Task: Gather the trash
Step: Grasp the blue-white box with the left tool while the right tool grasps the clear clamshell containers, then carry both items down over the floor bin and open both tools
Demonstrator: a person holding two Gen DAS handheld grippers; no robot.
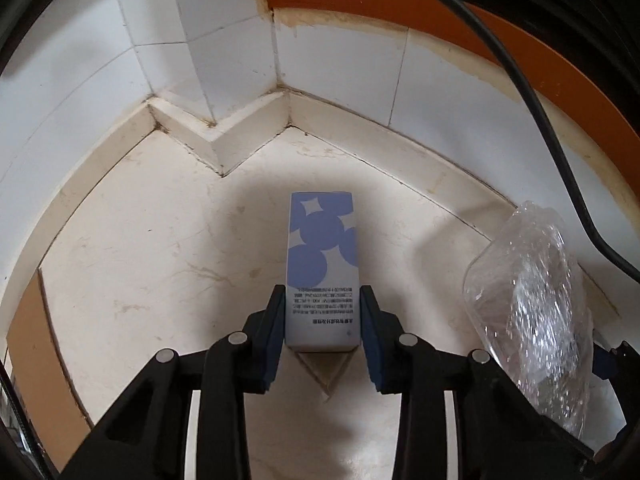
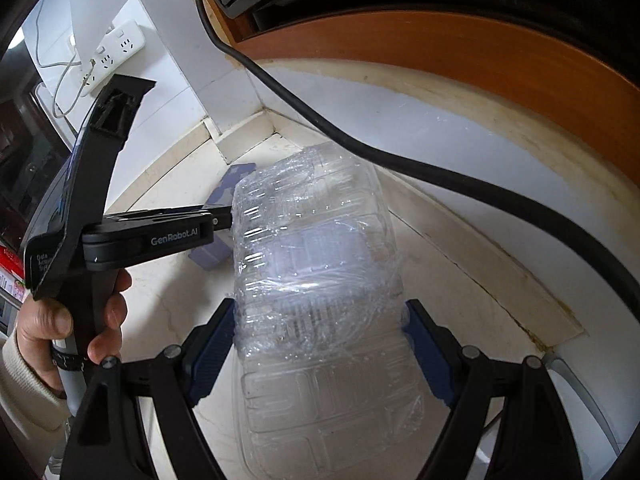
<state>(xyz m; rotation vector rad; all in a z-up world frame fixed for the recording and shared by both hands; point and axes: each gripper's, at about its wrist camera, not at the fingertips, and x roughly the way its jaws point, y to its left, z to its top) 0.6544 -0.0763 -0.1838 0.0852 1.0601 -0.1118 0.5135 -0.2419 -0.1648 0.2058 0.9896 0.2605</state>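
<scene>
Left gripper (image 1: 322, 312) clamps the blue-and-white box (image 1: 321, 264) lying on the floor (image 1: 140, 248). Right gripper (image 2: 320, 320) grips a clear plastic container (image 2: 316, 264) wrapped in film.

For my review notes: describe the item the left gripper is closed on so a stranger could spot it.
Start at the tiled wall corner; on the cream marble floor before it stands a small carton, between the left gripper pads. Unlike the clear plastic container nearby, it is opaque, with purple circles.

We look steeply down from both wrists, close over the cream marble floor (image 1: 140, 248). Both views share the white tiled corner (image 1: 224, 80), the blue-patterned carton (image 1: 320, 248) and the clear crinkled plastic container (image 2: 316, 264).
</scene>
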